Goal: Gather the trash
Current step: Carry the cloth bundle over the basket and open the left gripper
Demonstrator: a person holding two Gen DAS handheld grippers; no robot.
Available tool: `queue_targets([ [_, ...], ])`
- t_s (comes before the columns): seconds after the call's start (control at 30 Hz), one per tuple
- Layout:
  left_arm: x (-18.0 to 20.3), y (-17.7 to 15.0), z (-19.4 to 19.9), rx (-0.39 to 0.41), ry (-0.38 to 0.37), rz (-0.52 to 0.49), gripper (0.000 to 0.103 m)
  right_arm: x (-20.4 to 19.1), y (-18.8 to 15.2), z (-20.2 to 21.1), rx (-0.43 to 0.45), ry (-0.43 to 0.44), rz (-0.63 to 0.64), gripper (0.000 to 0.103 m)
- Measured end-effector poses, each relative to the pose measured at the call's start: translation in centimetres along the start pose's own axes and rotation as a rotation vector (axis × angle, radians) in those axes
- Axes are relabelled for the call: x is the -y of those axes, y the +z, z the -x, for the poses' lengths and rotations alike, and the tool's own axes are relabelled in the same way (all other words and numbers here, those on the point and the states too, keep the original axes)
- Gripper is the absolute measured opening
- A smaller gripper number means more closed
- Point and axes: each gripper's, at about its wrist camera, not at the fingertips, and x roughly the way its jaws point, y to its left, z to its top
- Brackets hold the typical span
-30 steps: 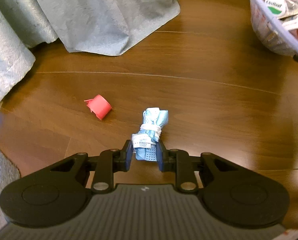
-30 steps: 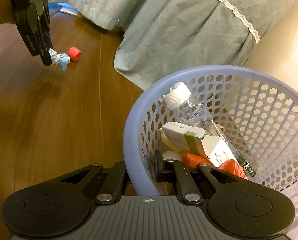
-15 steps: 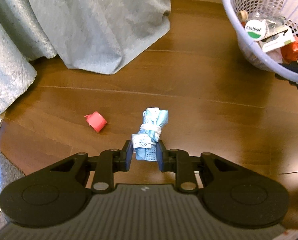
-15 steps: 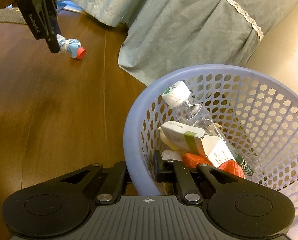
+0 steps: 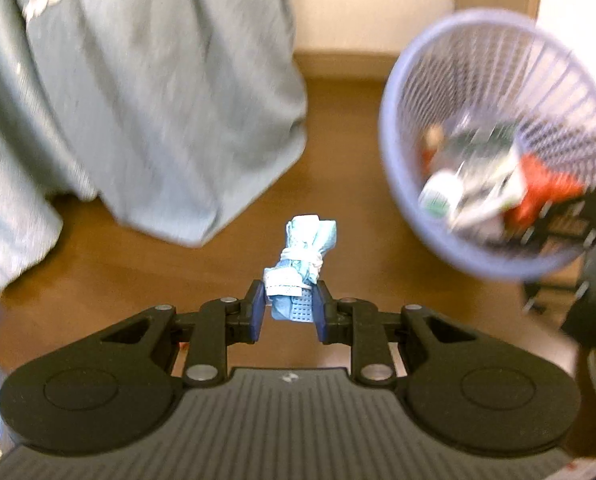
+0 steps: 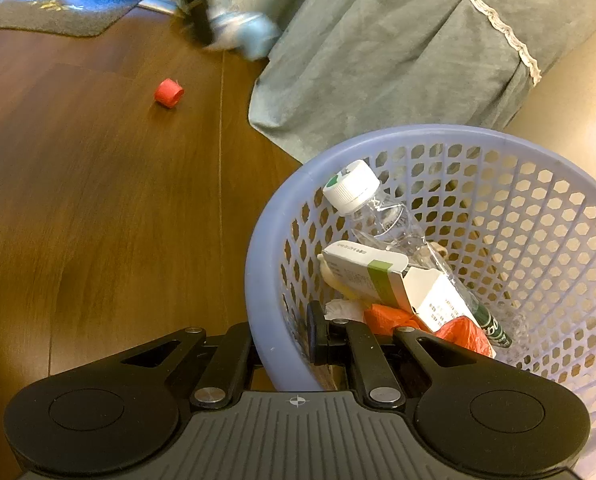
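One basket (image 6: 258, 280) — one red cap (image 6: 168, 93)

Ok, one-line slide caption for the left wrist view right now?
Left gripper clamps a rolled blue mask above the wood floor, lavender trash basket ahead to the right.

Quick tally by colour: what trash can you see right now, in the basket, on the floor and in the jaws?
Red: 2, cap on floor, bag in basket
Blue: 1, wad in left jaws
Clear: 1, bottle
White: 2, box, tissue
Total: 6
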Motion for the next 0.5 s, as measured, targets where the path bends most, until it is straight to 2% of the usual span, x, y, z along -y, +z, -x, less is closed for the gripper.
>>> queue_targets([
  [0.2, 2.8, 5.0, 1.3, 0.092, -0.066, -0.041, 0.021, 0.2, -0.4, 0.3, 0.004, 0.003, -0.008, 0.005],
  [0.4, 6.7, 9.2, 0.4, 0.141, -0.147, -0.113, 0.022, 0.4, 0.0, 0.0, 0.010, 0.004, -0.018, 0.005],
  [0.47, 8.4, 10.6, -0.4, 0.170, -0.197, -0.126, 0.035, 0.5, 0.1, -0.1, 0.012, 0.006, -0.022, 0.005],
  [0.5, 9.2, 11.2, -1.0, 0.177, -0.215, -0.140, 0.055, 0.5, 0.1, -0.1, 0.013, 0.006, -0.025, 0.005],
])
